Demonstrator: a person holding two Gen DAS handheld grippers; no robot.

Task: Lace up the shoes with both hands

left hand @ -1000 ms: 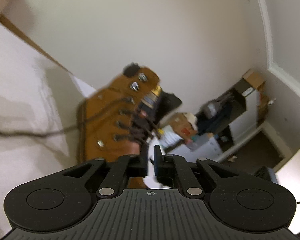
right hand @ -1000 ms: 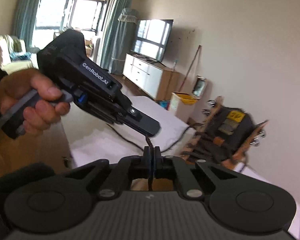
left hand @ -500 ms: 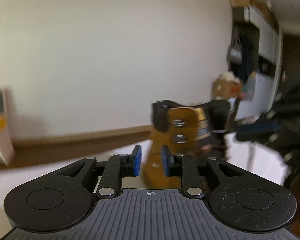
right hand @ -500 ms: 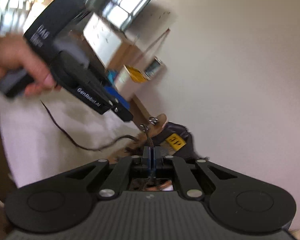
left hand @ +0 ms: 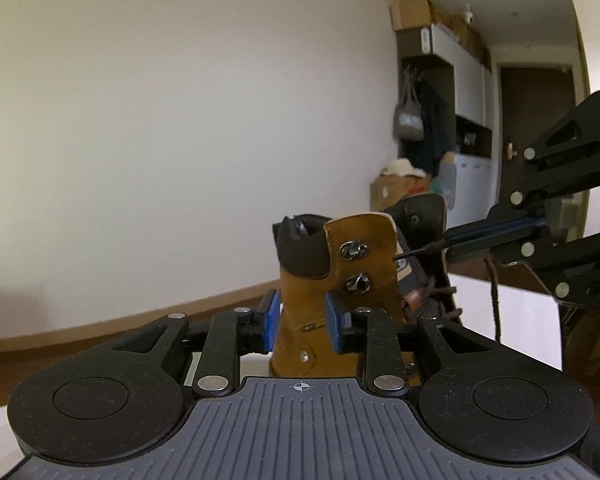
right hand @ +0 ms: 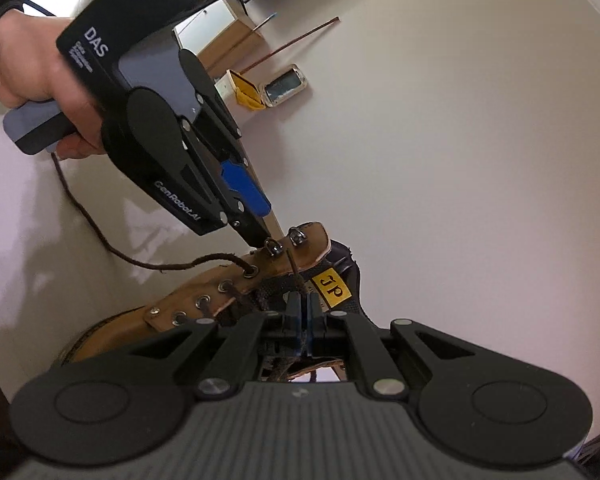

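Tan boot (left hand: 340, 280) stood upright on white surface (right hand: 40, 240), near pale wall. Left gripper (left hand: 302, 318) positioned beside boot's upper cuff, blue pads (left hand: 271, 320) apart, jaws opening, nothing pinched between them. Right gripper (right hand: 301, 316) clamped tight on dark lace (right hand: 294, 270) over boot tongue. Other lace end (right hand: 100, 236) trailed loose across white surface from eyelet. Left gripper held by hand (right hand: 32, 64).

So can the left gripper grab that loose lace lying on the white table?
Probably yes: the left gripper, jaws opening with nothing between them, sits at the boot's hooks, and the loose lace lies uncovered below.
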